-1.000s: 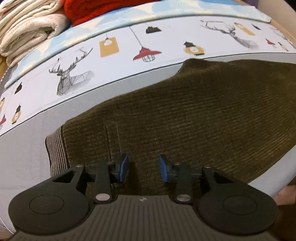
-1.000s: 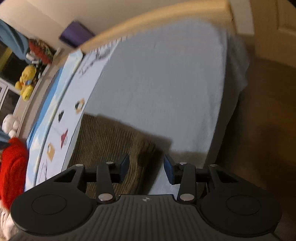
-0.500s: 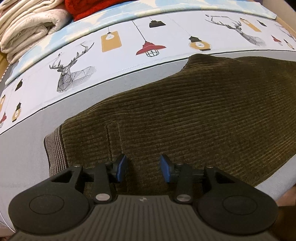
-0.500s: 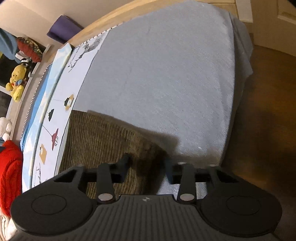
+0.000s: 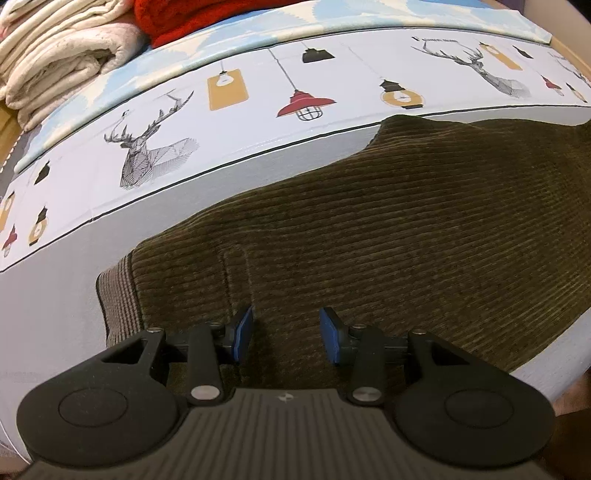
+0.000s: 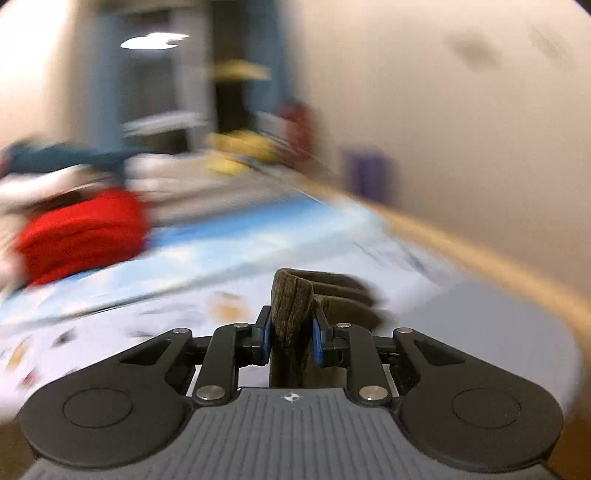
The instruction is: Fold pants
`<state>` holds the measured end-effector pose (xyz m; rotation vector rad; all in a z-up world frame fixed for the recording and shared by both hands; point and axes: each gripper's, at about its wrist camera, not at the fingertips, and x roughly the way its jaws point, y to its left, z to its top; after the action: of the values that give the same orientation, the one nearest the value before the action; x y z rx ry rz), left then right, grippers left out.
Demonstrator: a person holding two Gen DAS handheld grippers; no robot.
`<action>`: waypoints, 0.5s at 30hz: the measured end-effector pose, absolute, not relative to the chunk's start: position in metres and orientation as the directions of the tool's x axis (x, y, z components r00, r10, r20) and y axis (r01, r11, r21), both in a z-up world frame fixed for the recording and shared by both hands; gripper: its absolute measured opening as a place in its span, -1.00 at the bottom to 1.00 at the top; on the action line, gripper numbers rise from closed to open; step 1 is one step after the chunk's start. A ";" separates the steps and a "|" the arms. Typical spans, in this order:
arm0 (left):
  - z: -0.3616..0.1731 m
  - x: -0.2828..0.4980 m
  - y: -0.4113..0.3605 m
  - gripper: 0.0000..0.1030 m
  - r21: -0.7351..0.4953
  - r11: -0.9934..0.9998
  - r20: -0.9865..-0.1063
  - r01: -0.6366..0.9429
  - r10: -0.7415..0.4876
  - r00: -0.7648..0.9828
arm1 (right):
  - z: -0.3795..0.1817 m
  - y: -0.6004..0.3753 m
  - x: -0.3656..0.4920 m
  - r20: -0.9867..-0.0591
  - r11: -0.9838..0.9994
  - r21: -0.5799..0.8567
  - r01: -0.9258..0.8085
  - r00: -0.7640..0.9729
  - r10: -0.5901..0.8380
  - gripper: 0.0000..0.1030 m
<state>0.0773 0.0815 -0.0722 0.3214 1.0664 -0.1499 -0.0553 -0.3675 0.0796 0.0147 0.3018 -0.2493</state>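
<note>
Left tool (image 5: 286, 339) spread over the pants (image 5: 388, 236); right tool (image 6: 291, 341) pinching a fold of them.

On my left view the blue pads stand apart above the olive corduroy pants, which lie flat on the bed sheet (image 5: 55, 314) with the ribbed waistband (image 5: 118, 295) at left, below the deer-and-lamp printed cover (image 5: 258, 122); cream blankets (image 5: 55, 55) and a red blanket (image 5: 207, 14) sit behind. On my right view, heavily blurred, I read both pads pressed against a raised wad of pants (image 6: 291, 306) above the bed.
</note>
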 end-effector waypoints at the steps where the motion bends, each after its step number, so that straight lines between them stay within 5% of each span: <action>1: -0.072 0.077 0.083 -0.13 0.185 0.945 -0.878 0.271 0.035 0.478 | 0.076 -0.334 -0.052 -0.287 0.985 -0.063 0.160 0.943 -0.171 -0.56; 3: -0.072 0.077 0.087 -0.13 0.182 0.947 -0.878 0.264 0.036 0.477 | 0.060 -0.270 -0.045 -0.332 0.994 -0.108 -0.032 0.943 -0.005 -0.50; 5: -0.072 0.076 0.091 -0.13 0.177 0.950 -0.879 0.258 0.035 0.476 | 0.028 -0.216 -0.037 -0.481 0.953 -0.075 -0.293 0.848 0.222 -0.30; 7: -0.072 0.076 0.094 -0.13 0.173 0.952 -0.880 0.251 0.034 0.474 | -0.009 -0.174 -0.034 -0.647 0.857 -0.012 -0.515 0.658 0.386 -0.30; 10: -0.070 0.075 0.099 -0.13 0.160 0.957 -0.878 0.241 0.027 0.477 | -0.037 -0.141 -0.043 -0.734 0.756 -0.067 -0.651 0.545 0.405 -0.30; 15: -0.069 0.075 0.107 -0.13 0.153 0.961 -0.877 0.229 0.026 0.481 | -0.034 -0.154 -0.028 -0.710 0.844 -0.108 -0.525 0.635 0.304 -0.07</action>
<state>0.0747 0.1072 -0.0694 0.2646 1.0657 -0.1258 -0.0281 -0.1538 -0.0341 -0.3198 0.7435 0.4832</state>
